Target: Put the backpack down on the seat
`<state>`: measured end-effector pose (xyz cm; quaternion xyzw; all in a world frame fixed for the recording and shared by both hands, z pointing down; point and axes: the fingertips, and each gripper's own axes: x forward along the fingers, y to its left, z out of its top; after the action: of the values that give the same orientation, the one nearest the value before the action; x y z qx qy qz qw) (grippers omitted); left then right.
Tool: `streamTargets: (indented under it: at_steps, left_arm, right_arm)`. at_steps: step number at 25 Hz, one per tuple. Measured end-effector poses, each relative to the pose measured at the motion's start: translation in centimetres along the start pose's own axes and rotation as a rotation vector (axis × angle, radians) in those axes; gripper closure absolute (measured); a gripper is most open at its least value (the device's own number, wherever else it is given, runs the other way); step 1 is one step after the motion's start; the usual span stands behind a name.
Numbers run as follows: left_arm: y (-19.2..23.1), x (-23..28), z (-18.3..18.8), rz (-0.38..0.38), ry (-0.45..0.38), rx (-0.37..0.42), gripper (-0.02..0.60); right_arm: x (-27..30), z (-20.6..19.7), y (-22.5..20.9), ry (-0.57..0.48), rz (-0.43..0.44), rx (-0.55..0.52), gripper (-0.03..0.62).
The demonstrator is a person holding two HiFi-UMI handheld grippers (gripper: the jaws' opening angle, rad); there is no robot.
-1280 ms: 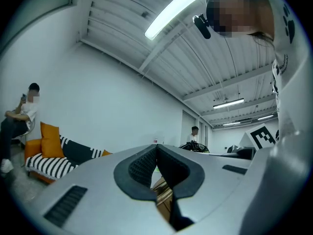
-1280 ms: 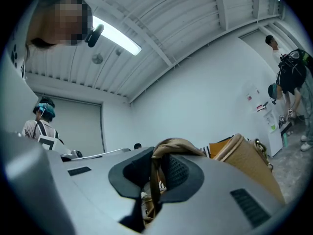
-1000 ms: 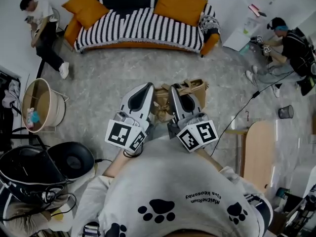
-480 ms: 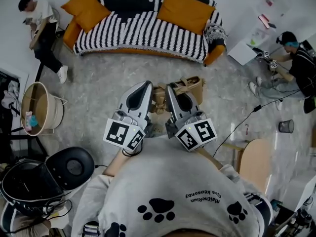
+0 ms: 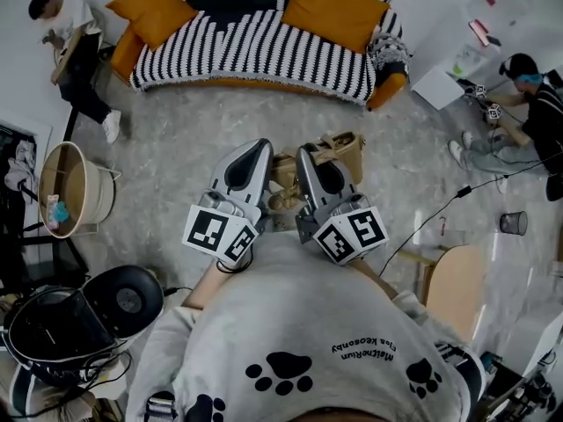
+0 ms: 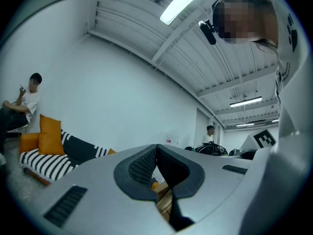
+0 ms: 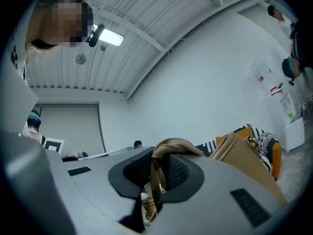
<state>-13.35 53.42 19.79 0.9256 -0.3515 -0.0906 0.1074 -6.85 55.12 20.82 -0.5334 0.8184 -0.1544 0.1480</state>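
A tan backpack hangs in the air in front of the person, above the grey floor. My right gripper is shut on its looped tan strap, and the bag's body hangs to the right of the jaws. My left gripper is held close beside it on the left, and its pads meet at the tip. Through the gap below them I see a bit of the tan bag. The seat, a black-and-white striped sofa with orange cushions, stands ahead across the floor.
One person sits left of the sofa; another crouches at the right. A round wicker basket and a black round case stand at the left. A wooden chair, a cable and a small black bin lie at the right.
The sofa has slid a little nearer and to the right in the head view. Both grippers and the hanging backpack keep the same pose relative to the body.
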Motion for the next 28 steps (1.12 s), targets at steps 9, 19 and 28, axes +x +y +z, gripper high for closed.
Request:
streamTargets:
  at_steps: [9, 19, 28]
  left_arm:
    - [1.0, 2.6, -0.8, -0.056, 0.016, -0.013, 0.563]
    - [7.3, 9.2, 0.1, -0.072, 0.021, -0.024, 0.563]
    - [14.9, 15.2, 2.6, -0.133, 0.015, -0.006, 0.563]
  right_arm:
    - [1.2, 0.4, -2.0, -0.022, -0.048, -0.009, 0.530]
    - [8.7, 1.0, -6.4, -0.010, -0.083, 0.008, 0.529]
    - [18.0, 2.4, -8.8, -0.043, -0.107, -0.006, 0.528]
